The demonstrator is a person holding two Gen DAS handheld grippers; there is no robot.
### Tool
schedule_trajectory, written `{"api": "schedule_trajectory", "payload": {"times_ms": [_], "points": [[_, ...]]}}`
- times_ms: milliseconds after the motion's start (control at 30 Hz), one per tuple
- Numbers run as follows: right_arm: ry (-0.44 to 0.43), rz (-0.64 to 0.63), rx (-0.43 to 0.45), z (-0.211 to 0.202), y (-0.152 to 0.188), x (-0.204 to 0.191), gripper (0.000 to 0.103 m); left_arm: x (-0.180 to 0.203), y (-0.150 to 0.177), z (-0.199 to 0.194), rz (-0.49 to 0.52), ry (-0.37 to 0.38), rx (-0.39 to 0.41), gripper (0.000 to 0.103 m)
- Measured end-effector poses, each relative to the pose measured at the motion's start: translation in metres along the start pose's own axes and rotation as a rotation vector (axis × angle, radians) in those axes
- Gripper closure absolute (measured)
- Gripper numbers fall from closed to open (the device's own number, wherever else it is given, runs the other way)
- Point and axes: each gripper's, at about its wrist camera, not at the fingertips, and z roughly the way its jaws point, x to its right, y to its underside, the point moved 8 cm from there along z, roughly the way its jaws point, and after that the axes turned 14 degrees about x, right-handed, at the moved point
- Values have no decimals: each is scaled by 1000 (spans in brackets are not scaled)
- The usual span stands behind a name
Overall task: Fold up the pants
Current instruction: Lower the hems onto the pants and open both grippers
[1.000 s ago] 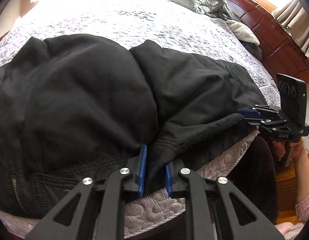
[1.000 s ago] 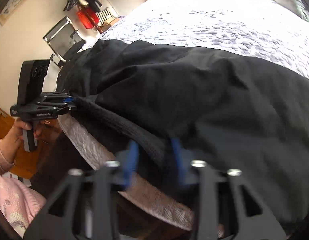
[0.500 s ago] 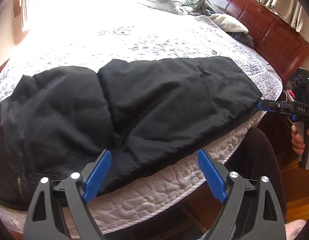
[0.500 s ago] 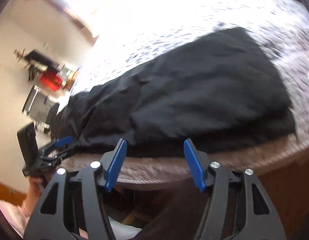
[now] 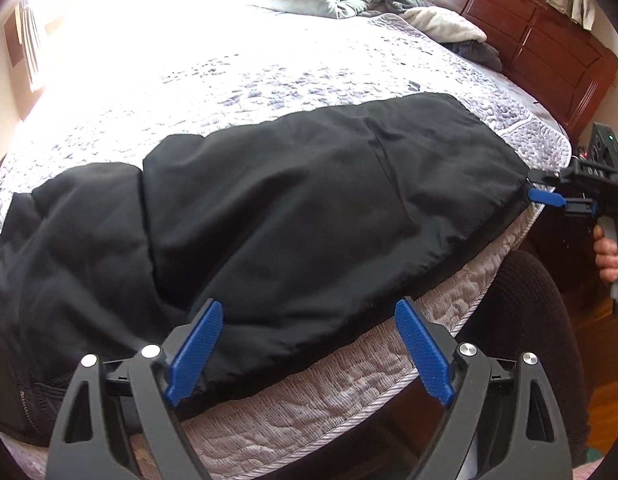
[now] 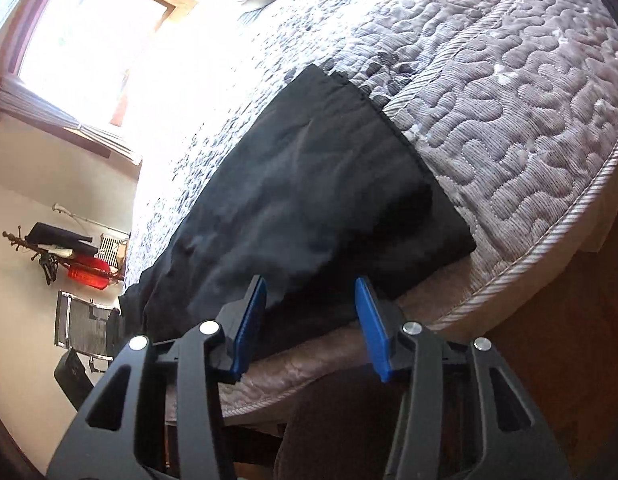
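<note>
While the pants (image 5: 293, 216) run off-frame, left fingers (image 5: 309, 354) gape — right fingers (image 6: 311, 324) closing, empty.

Black pants (image 5: 301, 208), folded lengthwise, flat along the bed's near edge.

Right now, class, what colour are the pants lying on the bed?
Black pants, clearest in the left wrist view.

In the left wrist view we lose the waist end of the black pants (image 5: 269, 216) past the left border, and the bed's (image 5: 309, 72) far side is washed out by glare. The right hand-held gripper (image 5: 549, 196) is cut by the right edge; whether it pinches the hem we cannot tell. In the right wrist view, the items on the wall rack (image 6: 65, 256) are too small to name.
</note>
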Motion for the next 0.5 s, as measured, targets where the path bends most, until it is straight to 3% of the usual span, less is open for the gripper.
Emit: {"api": "schedule_trajectory", "payload": {"times_ms": [67, 133, 167, 200, 367, 500], "points": [[2, 27, -3, 9, -3, 2, 58, 4, 2, 5, 3, -10, -3, 14], [31, 19, -8, 14, -4, 5, 73, 3, 3, 9, 1, -25, -8, 14], [32, 15, -9, 16, -5, 5, 93, 2, 3, 11, -13, -34, -8, 14], [25, 19, -9, 16, -5, 5, 96, 0, 3, 13, -27, -48, -13, 14], [59, -86, 13, -3, -8, -13, 100, -6, -1, 21, -147, -83, -26, 15], [144, -121, -34, -15, 0, -12, 100, 4, -7, 23, -230, -55, -21, 15]]}}
